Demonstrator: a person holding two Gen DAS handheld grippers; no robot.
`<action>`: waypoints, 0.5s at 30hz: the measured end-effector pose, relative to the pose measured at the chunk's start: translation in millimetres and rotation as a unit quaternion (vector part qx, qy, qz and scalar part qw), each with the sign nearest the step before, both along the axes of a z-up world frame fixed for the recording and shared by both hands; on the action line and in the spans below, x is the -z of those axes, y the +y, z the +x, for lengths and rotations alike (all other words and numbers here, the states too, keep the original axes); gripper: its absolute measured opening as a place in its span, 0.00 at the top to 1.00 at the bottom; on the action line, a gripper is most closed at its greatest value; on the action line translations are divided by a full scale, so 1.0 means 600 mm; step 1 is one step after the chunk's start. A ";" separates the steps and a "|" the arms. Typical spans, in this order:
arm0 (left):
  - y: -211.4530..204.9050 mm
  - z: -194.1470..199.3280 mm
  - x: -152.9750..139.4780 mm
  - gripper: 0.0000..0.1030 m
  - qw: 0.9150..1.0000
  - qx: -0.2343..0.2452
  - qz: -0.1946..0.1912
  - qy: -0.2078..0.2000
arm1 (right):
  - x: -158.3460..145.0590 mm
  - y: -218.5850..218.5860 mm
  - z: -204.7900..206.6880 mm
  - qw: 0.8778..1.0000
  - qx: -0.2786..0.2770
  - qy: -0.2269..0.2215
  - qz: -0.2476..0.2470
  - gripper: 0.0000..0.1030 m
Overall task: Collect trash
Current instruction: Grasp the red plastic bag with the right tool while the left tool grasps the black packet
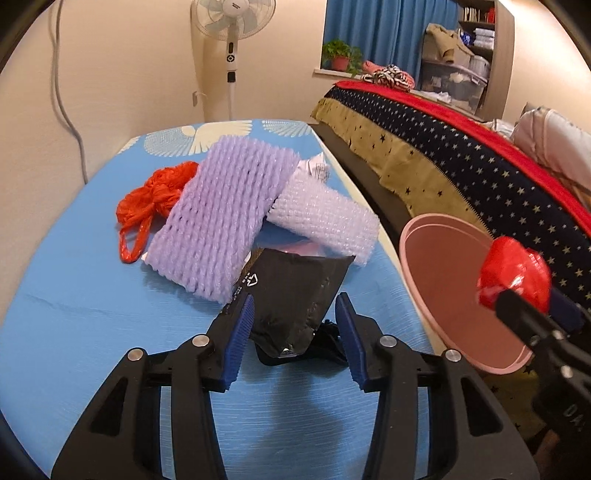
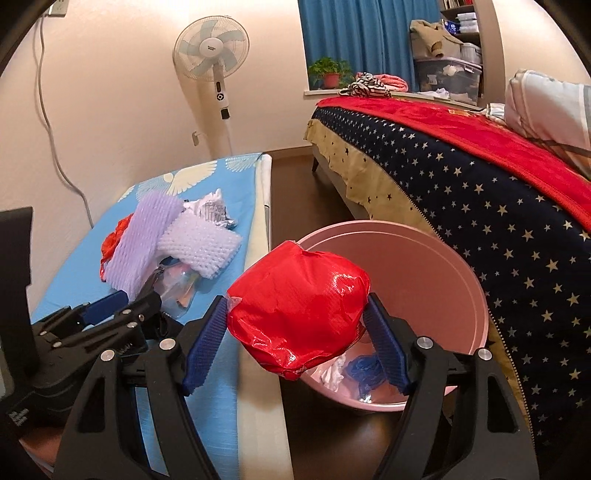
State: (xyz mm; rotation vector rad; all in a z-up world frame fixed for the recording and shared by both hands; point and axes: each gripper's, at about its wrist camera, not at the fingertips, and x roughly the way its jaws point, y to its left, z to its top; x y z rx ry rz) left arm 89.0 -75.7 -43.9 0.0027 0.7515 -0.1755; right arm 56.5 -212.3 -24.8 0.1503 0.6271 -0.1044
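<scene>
We hold the right gripper (image 2: 295, 325) with jaws clamped on a crumpled red plastic wrapper (image 2: 299, 310), poised above the near rim of the pink basin (image 2: 476, 280) so a release should drop it in; white paper and a blue scrap already lie at the bottom. The basin sits on the floor between the desk (image 1: 74, 295) and the bed (image 2: 480, 192), tucked close for short carries. Our left gripper (image 1: 294, 325) has its jaws apart around a black foil pouch (image 1: 295, 291) on the desk, not pinching it yet, lined up as the likely next pick. Behind it, two purple foam fruit nets (image 1: 218, 218), an orange mesh bag (image 1: 155, 199) and a crumpled white wrapper (image 1: 314, 166) are left to collect. The larger net overlaps the pouch's left edge, so it may drag. A standing fan (image 1: 231, 33) is well apart.
</scene>
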 end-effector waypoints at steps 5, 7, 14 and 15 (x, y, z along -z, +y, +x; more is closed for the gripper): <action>0.002 -0.007 -0.009 0.79 1.000 0.002 -0.001 -0.008 | -0.007 0.000 -0.002 1.000 0.000 -0.004 0.000 0.29; 0.004 -0.012 -0.014 0.83 1.000 0.006 -0.003 -0.012 | -0.011 0.000 -0.004 1.000 -0.001 -0.008 -0.002 0.29; 0.020 -0.031 -0.038 0.92 1.000 -0.003 -0.004 -0.030 | -0.027 0.004 -0.014 1.000 -0.003 -0.020 -0.006 0.29; 0.021 -0.032 -0.041 0.93 0.999 -0.004 -0.004 -0.032 | -0.029 0.005 -0.016 1.000 -0.004 -0.021 -0.007 0.29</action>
